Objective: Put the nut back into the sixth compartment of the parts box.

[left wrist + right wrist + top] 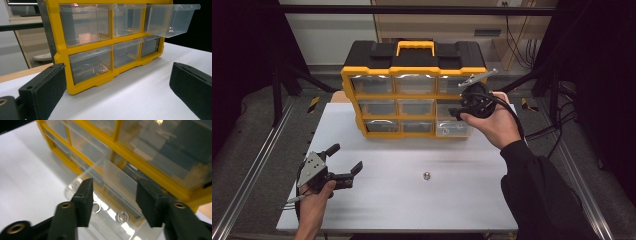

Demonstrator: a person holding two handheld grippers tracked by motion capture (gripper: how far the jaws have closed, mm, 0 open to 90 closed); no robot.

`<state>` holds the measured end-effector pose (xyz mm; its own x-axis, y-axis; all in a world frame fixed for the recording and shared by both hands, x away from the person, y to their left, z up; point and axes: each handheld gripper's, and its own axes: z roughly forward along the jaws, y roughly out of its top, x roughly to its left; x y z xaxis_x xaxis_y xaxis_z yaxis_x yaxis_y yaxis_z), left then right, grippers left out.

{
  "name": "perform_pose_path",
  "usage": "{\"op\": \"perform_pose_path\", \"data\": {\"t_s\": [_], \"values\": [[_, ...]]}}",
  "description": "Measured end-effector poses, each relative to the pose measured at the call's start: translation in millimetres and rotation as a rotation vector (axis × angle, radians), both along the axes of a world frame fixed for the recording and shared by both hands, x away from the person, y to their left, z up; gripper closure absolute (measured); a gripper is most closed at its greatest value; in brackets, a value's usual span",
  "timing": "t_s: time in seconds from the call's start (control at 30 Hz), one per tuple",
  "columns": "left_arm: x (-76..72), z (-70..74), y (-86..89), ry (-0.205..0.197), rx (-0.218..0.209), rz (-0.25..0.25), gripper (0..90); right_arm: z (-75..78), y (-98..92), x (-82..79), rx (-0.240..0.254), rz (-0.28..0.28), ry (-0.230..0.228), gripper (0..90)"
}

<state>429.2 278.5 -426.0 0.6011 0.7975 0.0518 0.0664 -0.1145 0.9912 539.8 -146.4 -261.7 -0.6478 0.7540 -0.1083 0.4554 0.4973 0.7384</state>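
Note:
A yellow and black organizer [414, 95] with clear drawers stands at the back of the white table [462, 200]. A drawer [172, 21] in its right column is pulled out. My right gripper [458, 112] hovers over that drawer [110, 195], open, with nothing pressed between its pads. Two small metal rings [122, 216] lie on the drawer's floor below the jaws. My left gripper [346, 158] rests low near the table's front left, open and empty, facing the organizer [62, 57]. A small metal piece [426, 175] lies loose on the table.
Metal rails [257, 165] run along both sides of the table. A black frame bar [412, 10] crosses overhead at the back. Cables [557, 125] trail off to the right. Bare white tabletop [140, 95] lies in front of the organizer.

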Motion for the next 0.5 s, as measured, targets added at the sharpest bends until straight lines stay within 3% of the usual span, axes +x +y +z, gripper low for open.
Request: {"op": "perform_pose_path", "data": {"t_s": [0.23,0.5], "values": [[0.2,-0.2,-0.6,0.001,0.002,-0.002,0.8,3.8,14.1,-26.7,-0.017,0.08,-0.06,22.1],[-0.1,0.0,-0.4,0.0,0.002,-0.001,0.8,-8.1,31.6,-49.7,-0.028,0.191,-0.084,16.1]]}}
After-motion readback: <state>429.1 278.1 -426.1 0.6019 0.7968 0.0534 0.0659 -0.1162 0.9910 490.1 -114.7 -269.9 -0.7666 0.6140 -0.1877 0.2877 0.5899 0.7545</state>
